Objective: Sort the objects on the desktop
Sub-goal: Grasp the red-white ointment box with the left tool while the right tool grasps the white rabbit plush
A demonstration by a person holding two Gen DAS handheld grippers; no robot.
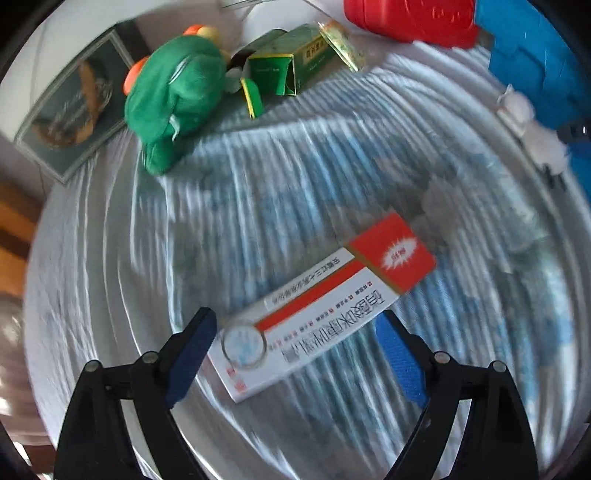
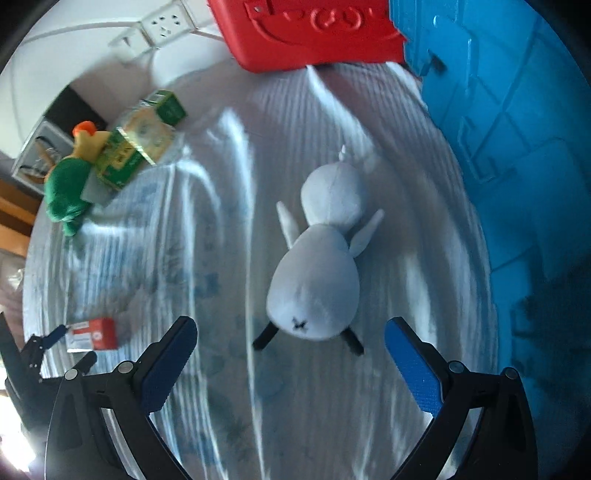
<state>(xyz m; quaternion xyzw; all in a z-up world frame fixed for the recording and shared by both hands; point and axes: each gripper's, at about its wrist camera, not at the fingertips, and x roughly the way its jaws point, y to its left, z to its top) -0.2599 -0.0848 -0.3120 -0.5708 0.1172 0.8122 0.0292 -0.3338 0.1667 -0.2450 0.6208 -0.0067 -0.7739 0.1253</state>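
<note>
Nothing sorted yet: red bin and blue bin far ahead, white plush between spread right gripper jaws, medicine box between spread left gripper jaws, neither gripped.

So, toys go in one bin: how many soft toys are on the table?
2: a green soft toy by the green boxes, and a white soft toy before the right gripper. Others may be hidden.
</note>
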